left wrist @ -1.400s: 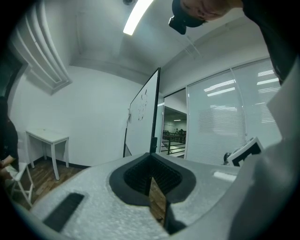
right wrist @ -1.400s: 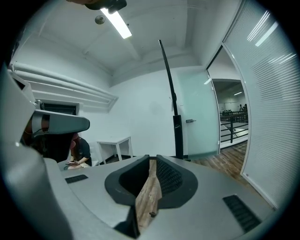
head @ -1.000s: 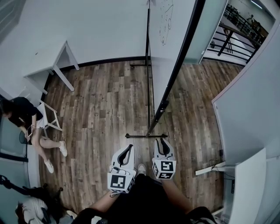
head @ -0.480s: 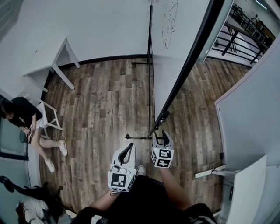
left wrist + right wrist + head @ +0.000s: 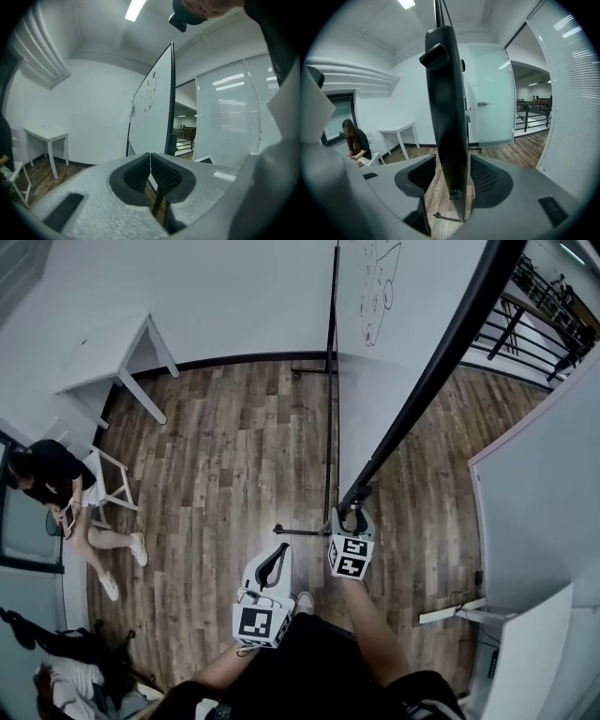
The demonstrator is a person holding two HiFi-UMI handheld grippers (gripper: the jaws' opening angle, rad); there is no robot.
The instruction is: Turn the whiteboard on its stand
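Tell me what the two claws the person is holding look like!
The left claw and right claw are both pale grey plastic, with two curved jaws lined with black bumpy pads. Each carries a white cube printed with black square markers. The person wears a black top.

Seen from the head view, the large white whiteboard with a black frame (image 5: 375, 362) runs from the centre toward 1 o'clock and closes that side. Its black edge stands between the jaws of the right gripper (image 5: 352, 518). The jaws have just been opening and the pads stand clear of the edge.

The stand's black metal foot bar (image 5: 300, 531) lies on the floor at 12 o'clock of the left gripper (image 5: 278, 552).

From 9 to 12 o'clock the brown wooden plank floor (image 5: 225, 446) is open. Farther out, a white table (image 5: 112, 367) stands at 10 o'clock, and a seated person (image 5: 52, 479) on a white chair (image 5: 111, 486) is at 9 o'clock.

At 3 o'clock a white wall panel (image 5: 539, 484) narrows the passage beside the board.
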